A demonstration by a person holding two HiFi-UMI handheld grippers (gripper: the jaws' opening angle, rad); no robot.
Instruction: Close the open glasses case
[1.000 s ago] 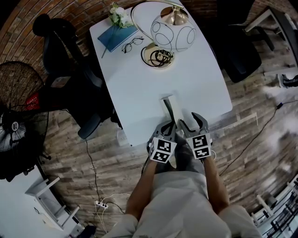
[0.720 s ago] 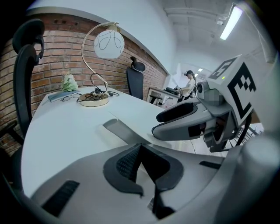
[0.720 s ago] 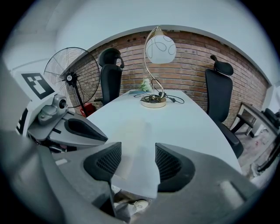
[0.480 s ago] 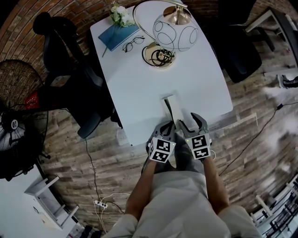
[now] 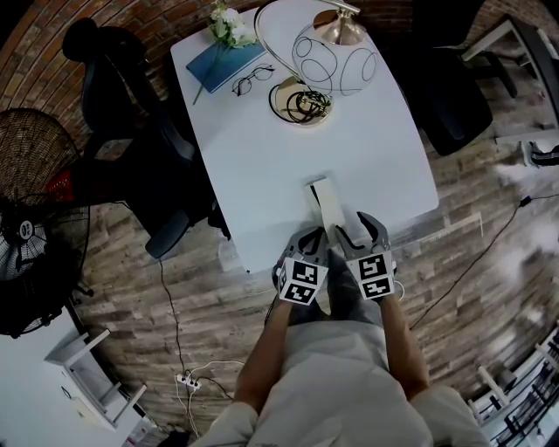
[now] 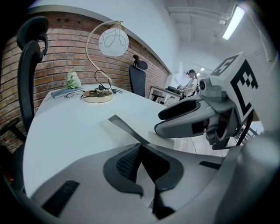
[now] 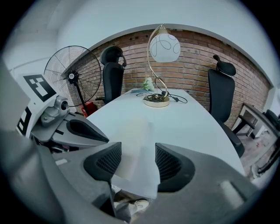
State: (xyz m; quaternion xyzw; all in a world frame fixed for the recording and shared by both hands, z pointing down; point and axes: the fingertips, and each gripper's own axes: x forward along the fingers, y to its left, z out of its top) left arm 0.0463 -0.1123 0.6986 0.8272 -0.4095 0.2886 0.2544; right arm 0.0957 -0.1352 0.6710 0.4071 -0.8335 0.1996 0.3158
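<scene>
The open glasses case (image 5: pixel 323 201), pale cream, lies lengthwise near the front edge of the white table (image 5: pixel 262 166). My left gripper (image 5: pixel 316 234) is at its near end. In the left gripper view its fingers meet at the tips (image 6: pixel 141 148), right against the case (image 6: pixel 144 126). Whether they pinch it does not show. My right gripper (image 5: pixel 354 225) stands open just to the right. In the right gripper view the case (image 7: pixel 133 131) lies between the two spread pads (image 7: pixel 107 164) of that gripper (image 7: pixel 138 151).
At the far end of the table stand a globe lamp (image 5: pixel 336 54) with a coiled black cord (image 5: pixel 301 103), spectacles (image 5: pixel 251 81), a blue book (image 5: pixel 225 63) and white flowers (image 5: pixel 225 26). Black office chairs (image 5: pixel 131 113) (image 5: pixel 450 96) flank the table. A floor fan (image 5: pixel 35 201) is left.
Almost nothing: the head view has shifted slightly, and both grippers and the case hold their places.
</scene>
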